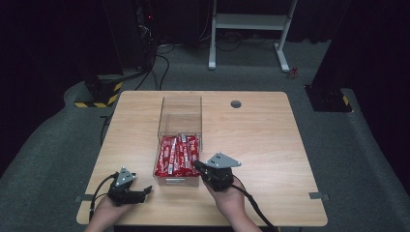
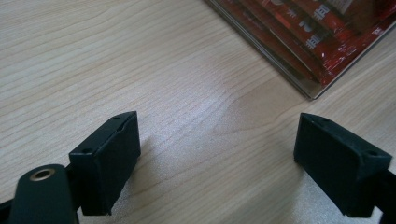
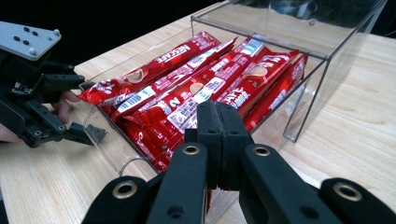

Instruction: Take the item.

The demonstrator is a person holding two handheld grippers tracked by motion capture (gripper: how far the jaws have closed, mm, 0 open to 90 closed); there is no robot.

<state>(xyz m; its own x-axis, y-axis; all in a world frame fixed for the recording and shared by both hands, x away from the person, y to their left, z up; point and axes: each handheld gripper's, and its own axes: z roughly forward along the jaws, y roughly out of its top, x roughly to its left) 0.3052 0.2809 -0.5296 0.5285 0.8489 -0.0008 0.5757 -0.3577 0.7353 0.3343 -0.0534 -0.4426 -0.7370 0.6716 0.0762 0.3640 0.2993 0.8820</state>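
Grippers first, from the left side of the table across to the right. Left gripper [image 1: 129,189] rests low on the wooden table [image 1: 270,145] near its front edge, well to the left of the clear box [image 1: 180,126], and its own view shows the two black jaws spread wide apart over bare wood with nothing between them; a corner of the box with red wrappers inside sits just ahead and to the side. Red coffee sachets [image 1: 178,154] lie packed side by side in the near half of that box, long ends pointing toward and away from the person, with the far half of the box bare. Right gripper [image 1: 203,170] hangs at the box's front right corner, tilted in toward the sachets, and in the right gripper view [image 3: 219,140] its jaws are pressed together with nothing caught in them, the tips right at or just above the front wall of the box. Judging from this, the step in hand is reaching in for one sachet, and it would go best if the right jaws were parted before going lower, then brought down across the narrow width of a top sachet near its end, since the wrappers look slippery and crowded and a broad grab could lift two. Steadying the box with the left gripper may help, because a light plastic box could slide.
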